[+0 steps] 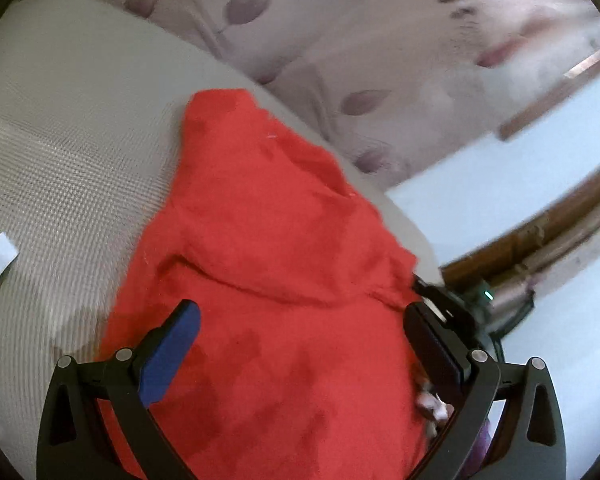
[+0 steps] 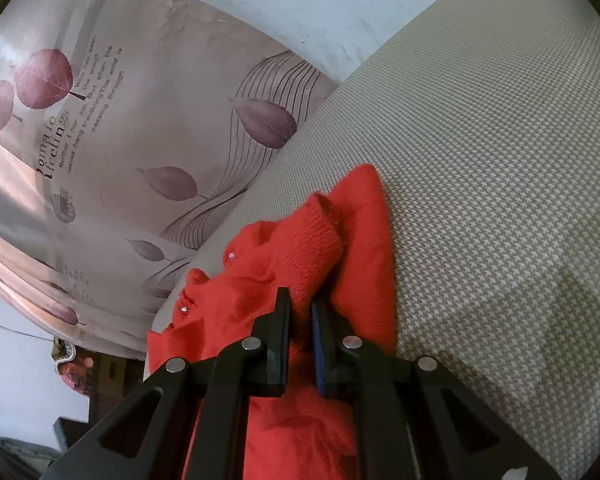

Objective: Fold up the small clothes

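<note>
Two tools are showing, one in each wrist view, and both are working around one red knitted garment (image 1: pixel 268 264).

In the left wrist view, the left tool (image 1: pixel 300 324) is sitting at the bottom of the frame with its fingers spread wide apart. The finger at lower left is showing a blue pad (image 1: pixel 172 354); the finger at lower right is black. Nothing is gripped between them. The red garment is filling the middle and bottom of the frame and lying under the gap, though whether the fingers are touching the cloth cannot be told. The garment is lying on a beige woven surface (image 1: pixel 68 128), which is curving across the left of the frame. A leaf-patterned curtain (image 1: pixel 300 40) is hanging across the top, blurred at upper right.

In the right wrist view, the right tool (image 2: pixel 300 312) is rising from the bottom centre with its fingers nearly together, clamped on a ribbed fold of the red garment (image 2: pixel 312 240). The bunched cloth is sticking out beyond the fingertips toward the middle of the frame. More of the garment is spreading to the lower left, where small shiny studs (image 2: pixel 231 256) are showing. The beige woven surface (image 2: pixel 500 160) is filling the right half, and the curtain (image 2: pixel 120 140), printed with leaves and lettering, is covering the left.
</note>
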